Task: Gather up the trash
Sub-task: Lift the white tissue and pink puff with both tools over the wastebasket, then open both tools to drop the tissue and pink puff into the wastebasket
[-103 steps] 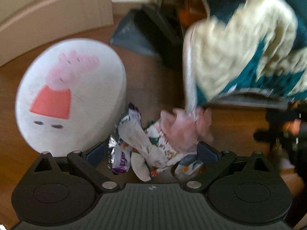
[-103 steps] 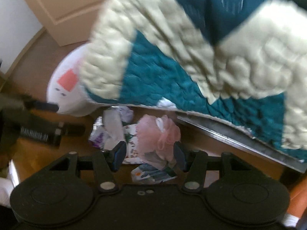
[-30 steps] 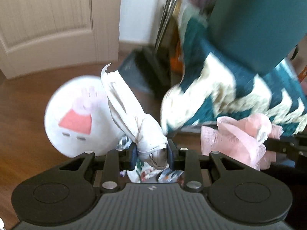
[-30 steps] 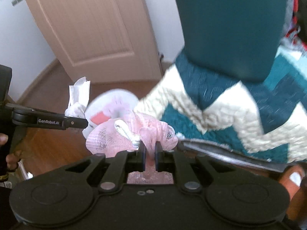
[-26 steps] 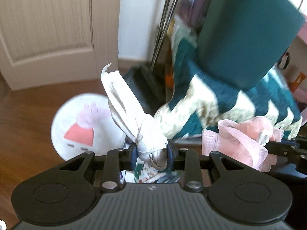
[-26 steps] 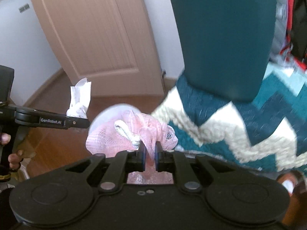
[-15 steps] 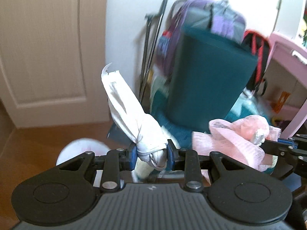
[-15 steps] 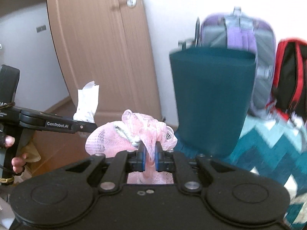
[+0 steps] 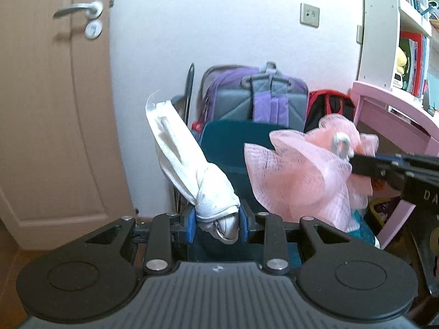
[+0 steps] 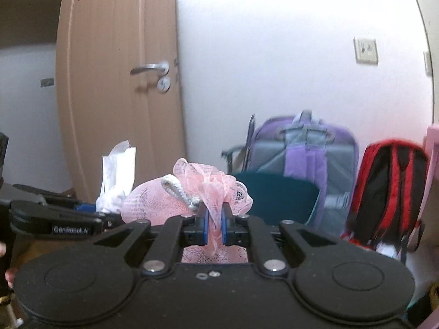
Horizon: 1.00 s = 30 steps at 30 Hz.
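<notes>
At the far left stands a tan wooden door with a silver lever handle, closed against a white wall. Next comes the left gripper, its blue-padded jaws clamped on the knotted lower end of a twisted white wrapper; the wrapper's loose end sticks up and leans toward the door. Behind it, against the wall, a purple and grey backpack stands above a dark teal chair back, with a red and black backpack just beside it. Further right, a pink mesh bath sponge with a whitish cord hangs in the air, gripped by the right gripper, whose jaws are squeezed nearly together on a fold of the mesh. In the right wrist view the sponge bulges to the left of the jaws, near the wrapper. At the far right are a pink desk and a white bookshelf holding books.
</notes>
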Motion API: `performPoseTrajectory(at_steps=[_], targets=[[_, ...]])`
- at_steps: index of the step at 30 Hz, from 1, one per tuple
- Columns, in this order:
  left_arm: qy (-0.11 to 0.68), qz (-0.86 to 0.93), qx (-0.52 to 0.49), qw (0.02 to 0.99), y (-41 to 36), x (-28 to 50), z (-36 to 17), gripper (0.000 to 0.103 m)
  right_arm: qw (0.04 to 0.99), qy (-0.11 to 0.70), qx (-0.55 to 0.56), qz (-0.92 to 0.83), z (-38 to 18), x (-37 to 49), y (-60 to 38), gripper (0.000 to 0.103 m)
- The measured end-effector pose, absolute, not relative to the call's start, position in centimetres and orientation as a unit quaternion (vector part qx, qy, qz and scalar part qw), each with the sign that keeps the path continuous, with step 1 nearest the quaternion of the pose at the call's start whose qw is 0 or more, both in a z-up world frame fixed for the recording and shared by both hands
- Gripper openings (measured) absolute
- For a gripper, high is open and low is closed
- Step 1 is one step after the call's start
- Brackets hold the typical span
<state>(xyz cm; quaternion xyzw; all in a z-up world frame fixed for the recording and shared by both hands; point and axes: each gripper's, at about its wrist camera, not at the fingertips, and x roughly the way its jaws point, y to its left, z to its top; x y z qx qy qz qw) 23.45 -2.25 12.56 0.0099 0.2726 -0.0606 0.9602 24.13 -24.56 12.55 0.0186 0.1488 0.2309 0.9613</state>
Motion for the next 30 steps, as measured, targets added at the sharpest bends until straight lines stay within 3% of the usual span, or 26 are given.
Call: performPoseTrajectory(at_steps=[12, 30], targets=[[0.276, -0.084, 0.024, 0.957, -7.2, 31.1, 15.3, 0.030, 0.975, 0.119, 0.020, 0.188, 15.0, 32.0, -25.2, 0.008], [0.394, -0.082, 0.023, 0.915, -10.3, 42.6, 7.2, 0.030, 0.956, 0.221, 0.019, 0.191, 8.2, 42.6, -24.1, 0.012]])
